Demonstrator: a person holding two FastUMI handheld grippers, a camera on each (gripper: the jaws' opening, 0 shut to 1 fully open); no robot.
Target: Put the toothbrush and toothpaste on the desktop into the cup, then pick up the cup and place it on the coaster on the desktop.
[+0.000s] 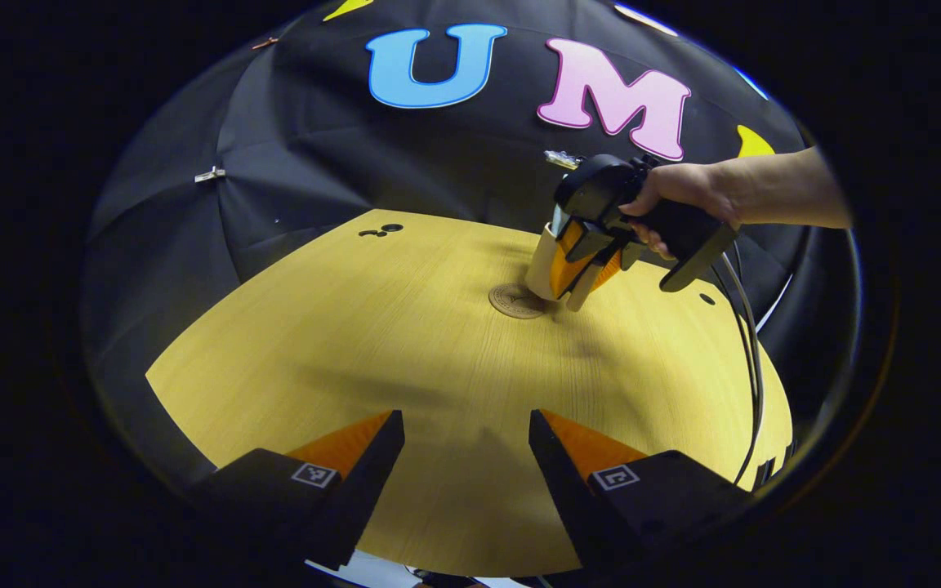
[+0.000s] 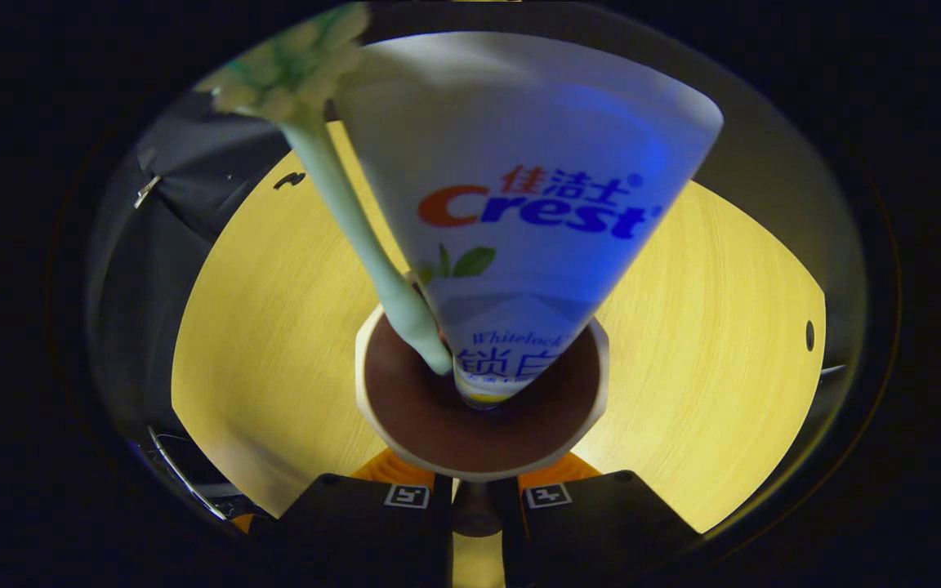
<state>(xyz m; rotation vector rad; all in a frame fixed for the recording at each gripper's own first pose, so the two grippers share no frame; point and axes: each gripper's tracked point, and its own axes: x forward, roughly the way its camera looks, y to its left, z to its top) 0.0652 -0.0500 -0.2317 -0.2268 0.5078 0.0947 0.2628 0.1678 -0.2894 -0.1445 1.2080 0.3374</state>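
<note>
As a hand (image 1: 687,200) tilts right tongs (image 1: 581,282), cup (image 1: 542,265) gripped above coaster (image 1: 515,301)

The left gripper view looked from low over the near table (image 1: 405,343) edge toward the booth wall, the cup (image 1: 542,263) well off. The right gripper view looked straight down into that cup (image 2: 372,400), very close.

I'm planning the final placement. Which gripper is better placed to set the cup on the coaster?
Right. The right gripper holds the cup, tilted, at the coaster's edge, with toothbrush and toothpaste inside. The left gripper is open, empty, and farther back over the table.
</note>
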